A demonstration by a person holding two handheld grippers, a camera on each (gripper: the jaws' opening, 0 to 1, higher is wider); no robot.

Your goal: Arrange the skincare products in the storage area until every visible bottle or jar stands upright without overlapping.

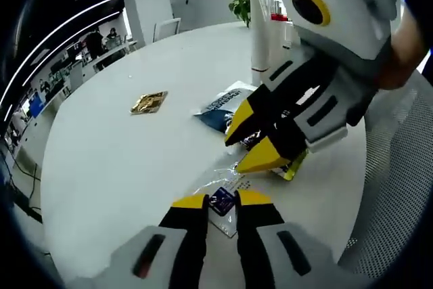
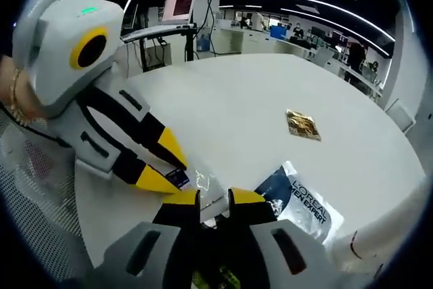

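Listing left to right across the white table [image 1: 122, 160] in the left gripper view: gold sachet [image 1: 149, 102] at ten o'clock; our left gripper [image 1: 222, 201], jaws narrowly parted around a small clear-wrapped packet [image 1: 223, 202]; blue sachet [image 1: 220, 109]; our right gripper [image 1: 249, 147], jaws nearly closed over a yellow-green item, grip uncertain; white bottles [image 1: 260, 28] upright at one o'clock. We judge a slow, level lift best, keeping the wrap untorn.
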